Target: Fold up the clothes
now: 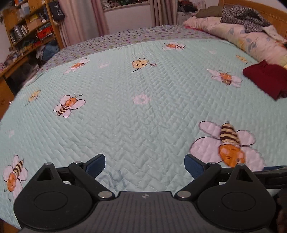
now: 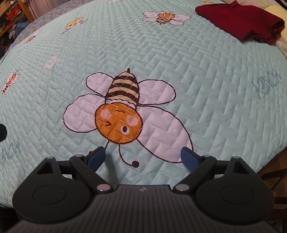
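Note:
A folded dark red garment [image 1: 267, 78] lies on the bed's right side, near the pillows; the right wrist view shows the red garment [image 2: 242, 23] at the top right. My left gripper [image 1: 144, 165] is open above the pale green bee quilt [image 1: 125, 107], nothing between its blue pads. My right gripper [image 2: 143, 157] is open too, hovering over a large printed bee [image 2: 120, 114], with nothing between its fingers. Both grippers are well short of the red garment.
Pillows with a grey knit garment [image 1: 244, 16] and other clothes are heaped at the headboard, far right. A wooden bookshelf [image 1: 26, 30] and curtains stand beyond the bed's far left. The bed's near right edge [image 2: 269, 161] drops to a wooden floor.

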Demonstrator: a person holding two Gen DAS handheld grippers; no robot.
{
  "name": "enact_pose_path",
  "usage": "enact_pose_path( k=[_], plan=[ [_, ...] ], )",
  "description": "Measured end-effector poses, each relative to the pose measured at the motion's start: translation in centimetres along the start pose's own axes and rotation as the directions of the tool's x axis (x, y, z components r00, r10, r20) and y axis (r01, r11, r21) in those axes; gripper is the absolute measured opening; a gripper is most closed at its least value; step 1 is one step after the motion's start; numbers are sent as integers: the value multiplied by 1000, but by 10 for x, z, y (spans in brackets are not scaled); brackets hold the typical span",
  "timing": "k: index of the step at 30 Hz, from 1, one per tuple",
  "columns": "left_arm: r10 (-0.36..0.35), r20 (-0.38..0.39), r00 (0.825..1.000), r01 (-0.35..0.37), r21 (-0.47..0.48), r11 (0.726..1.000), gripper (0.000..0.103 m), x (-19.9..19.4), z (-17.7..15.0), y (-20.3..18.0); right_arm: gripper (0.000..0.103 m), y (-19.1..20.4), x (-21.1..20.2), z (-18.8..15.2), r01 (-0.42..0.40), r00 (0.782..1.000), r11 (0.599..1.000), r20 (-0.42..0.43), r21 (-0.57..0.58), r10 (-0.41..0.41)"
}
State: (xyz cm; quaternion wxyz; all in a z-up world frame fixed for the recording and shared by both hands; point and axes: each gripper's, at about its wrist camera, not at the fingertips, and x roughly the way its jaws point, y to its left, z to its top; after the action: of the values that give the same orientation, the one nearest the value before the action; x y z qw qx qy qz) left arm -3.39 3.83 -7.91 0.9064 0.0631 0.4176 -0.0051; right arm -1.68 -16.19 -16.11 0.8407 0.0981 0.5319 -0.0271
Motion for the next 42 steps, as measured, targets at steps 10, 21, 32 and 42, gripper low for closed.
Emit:
enact_pose_path(
  k=[10, 21, 32, 42],
  plan=[
    [8, -2, 1000, -8, -21, 1000, 99, -7, 2, 3, 91, -4, -5, -1, -7, 1000, 1000, 9, 16, 7],
    [26, -19, 999, -27, -36, 999, 100, -10, 5, 6, 91, -4, -5, -2, -9, 1000, 1000, 9, 21, 9],
    [62, -84, 995, -66, -52, 996, 77, -5, 8, 14, 91, -4, -7, -3, -15, 1000, 1000, 10, 21, 15],
    [45, -70, 997, -50, -76, 996, 82, -8, 10, 21, 91, -2, -6, -3, -21, 1000, 1000, 6, 15, 21]
  ],
)
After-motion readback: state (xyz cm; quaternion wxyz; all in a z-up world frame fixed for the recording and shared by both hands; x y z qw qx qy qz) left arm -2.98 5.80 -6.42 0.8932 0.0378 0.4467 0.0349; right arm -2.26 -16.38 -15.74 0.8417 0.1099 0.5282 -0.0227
